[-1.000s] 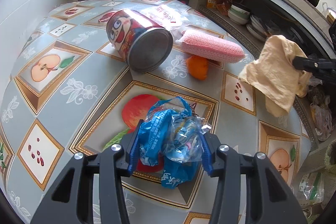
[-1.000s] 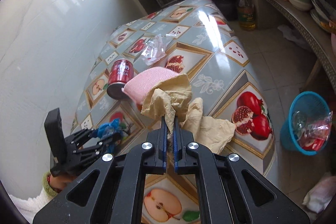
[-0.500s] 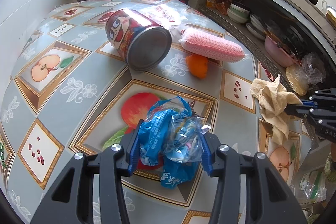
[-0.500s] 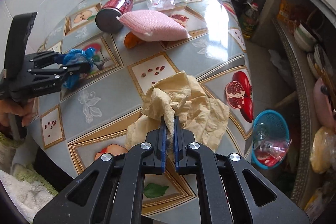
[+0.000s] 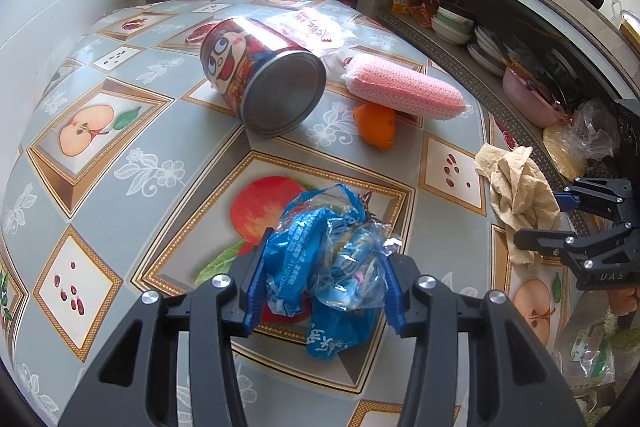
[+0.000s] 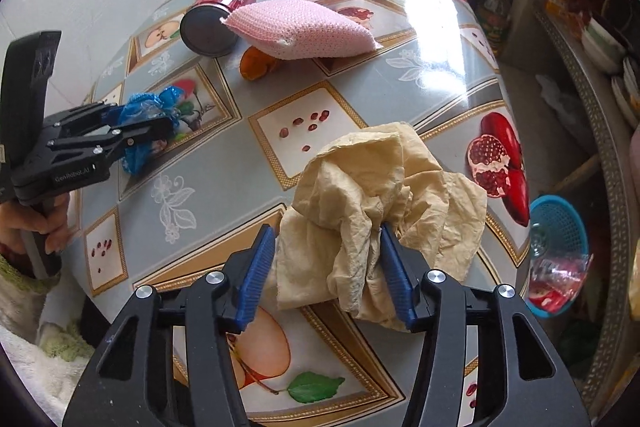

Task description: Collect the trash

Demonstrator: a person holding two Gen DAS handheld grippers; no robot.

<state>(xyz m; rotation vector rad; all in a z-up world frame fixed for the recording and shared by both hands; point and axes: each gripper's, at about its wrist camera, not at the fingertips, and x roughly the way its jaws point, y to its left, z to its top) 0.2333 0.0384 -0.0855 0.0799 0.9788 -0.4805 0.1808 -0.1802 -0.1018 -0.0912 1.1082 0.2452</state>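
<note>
Left wrist view: the left gripper [image 5: 324,279], at lower centre of the frame, is clamped on a crumpled blue plastic wrapper [image 5: 326,267], both pads pressed into its sides, above the table [image 5: 132,187]. The wrapper appears light, thin and slippery; a squeeze across the bunched middle, as now, looks the securest hold. At right of the frame lies a crumpled beige paper napkin [image 5: 518,195] near the table's edge, with the right gripper [image 5: 540,221] at it. A red can [image 5: 260,79] lies on its side at upper centre, with a pink sponge [image 5: 404,93] and an orange peel [image 5: 376,125] to its right. Right wrist view: the right gripper [image 6: 326,269], at lower centre, has just been opening its jaws; they now stand parted with the napkin [image 6: 376,211] between them, resting on the table [image 6: 200,163]. 1 pad still touches a fold, but no squeeze is evident, so I judge the napkin released. It looks soft, very light and easily torn; the thick bunched centre is the place to grip. A blue basket [image 6: 560,227] stands on the floor at right. The left gripper [image 6: 156,129] with its wrapper [image 6: 148,109] shows at left.
</note>
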